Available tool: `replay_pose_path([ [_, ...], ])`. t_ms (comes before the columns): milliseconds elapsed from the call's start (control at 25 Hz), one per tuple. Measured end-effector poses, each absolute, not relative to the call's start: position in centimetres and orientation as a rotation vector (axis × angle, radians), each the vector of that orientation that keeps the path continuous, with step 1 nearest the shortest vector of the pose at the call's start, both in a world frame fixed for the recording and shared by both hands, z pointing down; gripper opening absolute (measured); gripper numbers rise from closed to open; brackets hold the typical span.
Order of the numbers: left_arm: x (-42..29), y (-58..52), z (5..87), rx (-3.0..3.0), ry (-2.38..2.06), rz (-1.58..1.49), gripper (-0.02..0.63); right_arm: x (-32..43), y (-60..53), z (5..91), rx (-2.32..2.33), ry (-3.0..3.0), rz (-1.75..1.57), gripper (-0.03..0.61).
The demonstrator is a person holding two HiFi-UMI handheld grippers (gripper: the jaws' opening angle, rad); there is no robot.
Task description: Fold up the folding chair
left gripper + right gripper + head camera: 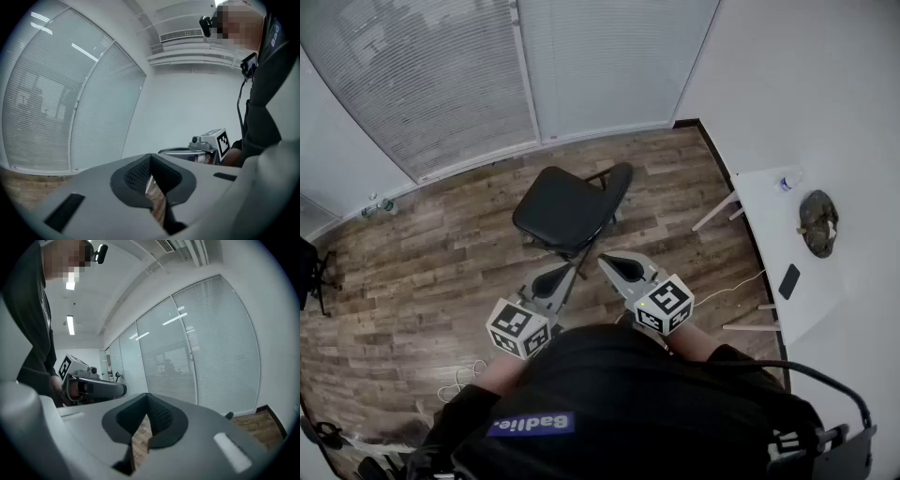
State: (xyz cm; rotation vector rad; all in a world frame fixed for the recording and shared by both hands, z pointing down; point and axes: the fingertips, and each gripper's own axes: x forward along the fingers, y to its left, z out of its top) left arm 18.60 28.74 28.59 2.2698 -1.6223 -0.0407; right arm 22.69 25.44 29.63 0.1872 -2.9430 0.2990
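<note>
The black folding chair (pixel 570 207) stands unfolded on the wood floor, seat level and backrest to its right, in the middle of the head view. My left gripper (pixel 555 277) and right gripper (pixel 617 264) are held side by side just short of the seat's near edge, apart from it. Both are shut with nothing between the pads. In the left gripper view the shut jaws of the left gripper (pixel 150 164) fill the foreground, with the right gripper (pixel 208 144) beside them. The right gripper view shows the right gripper (pixel 147 404) shut and the left gripper (pixel 91 389) at its left.
A white table (pixel 773 234) stands at the right with a phone (pixel 788 280), a bottle (pixel 787 181) and a dark object (pixel 818 223) on it. Glass walls with blinds (pixel 441 84) close the far side. A white cable (pixel 455 380) lies on the floor at the lower left.
</note>
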Motion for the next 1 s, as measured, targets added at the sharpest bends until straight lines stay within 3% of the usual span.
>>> replay_pose_path([
  [1000, 18.4, 27.5, 29.3, 2.239, -1.638, -0.032, 0.005, 22.5, 23.3, 30.3, 0.199, -2.929, 0.349, 0.002],
])
